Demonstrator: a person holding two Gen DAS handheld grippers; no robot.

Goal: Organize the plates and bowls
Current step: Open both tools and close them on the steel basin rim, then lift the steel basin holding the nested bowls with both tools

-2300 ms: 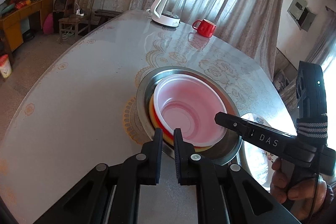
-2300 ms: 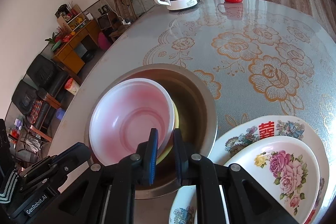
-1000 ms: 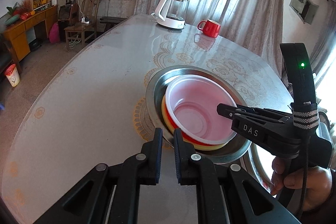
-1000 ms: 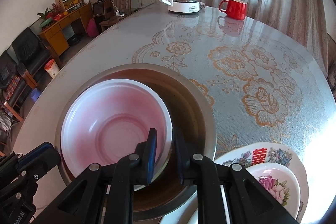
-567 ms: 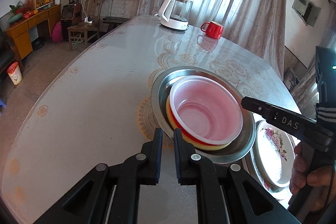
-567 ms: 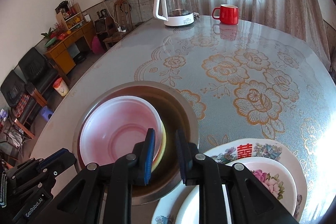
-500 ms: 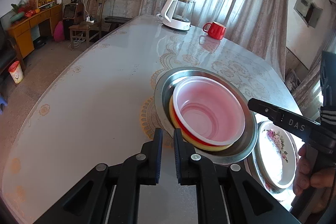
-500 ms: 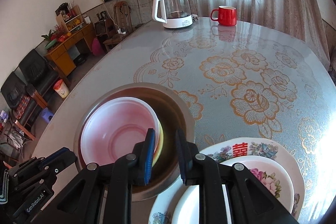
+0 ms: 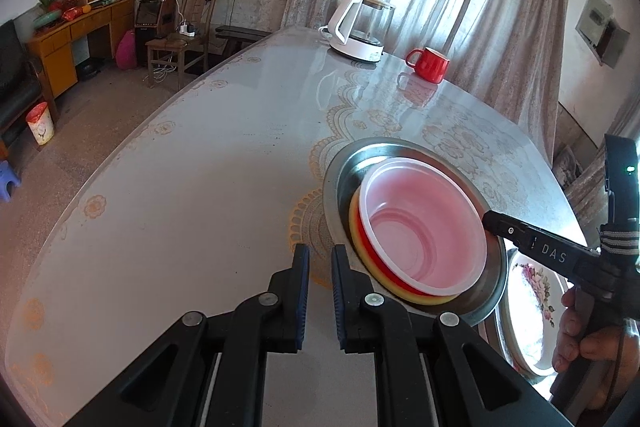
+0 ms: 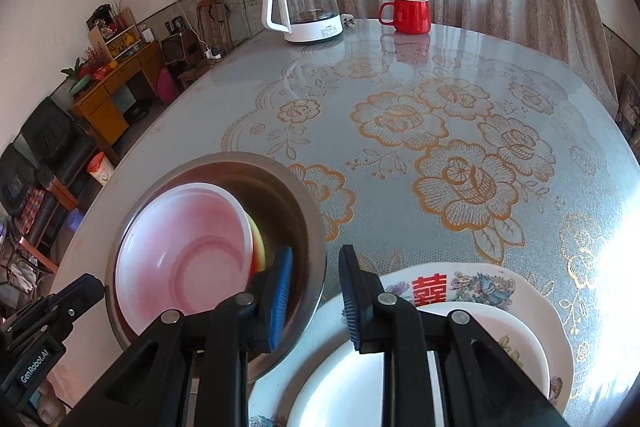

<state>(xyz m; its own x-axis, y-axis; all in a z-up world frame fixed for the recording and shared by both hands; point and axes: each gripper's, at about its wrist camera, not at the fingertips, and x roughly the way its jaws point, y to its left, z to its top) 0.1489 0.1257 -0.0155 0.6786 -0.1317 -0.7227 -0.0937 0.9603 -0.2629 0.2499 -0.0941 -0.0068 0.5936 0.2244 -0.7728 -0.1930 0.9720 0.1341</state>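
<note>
A pink-white bowl (image 9: 420,227) sits nested on red and yellow bowls (image 9: 362,255) inside a steel basin (image 9: 400,149) on the table. It also shows in the right wrist view (image 10: 184,251), inside the basin (image 10: 296,187). A flowered plate (image 10: 480,285) with a smaller flowered dish (image 10: 500,331) on it lies right of the basin. My left gripper (image 9: 320,263) is shut and empty, just left of the basin. My right gripper (image 10: 314,281) is open and empty, above the basin's right rim and the plate's edge.
A glass kettle (image 10: 304,3) and a red mug (image 10: 408,14) stand at the far side of the table. The flower-patterned tabletop (image 10: 440,131) spreads between them and the basin. Chairs, a desk and a small bin stand on the floor to the left.
My right gripper has opened and drawn back from the stacked bowls toward the plate. The left gripper has pulled back a little and stays shut.
</note>
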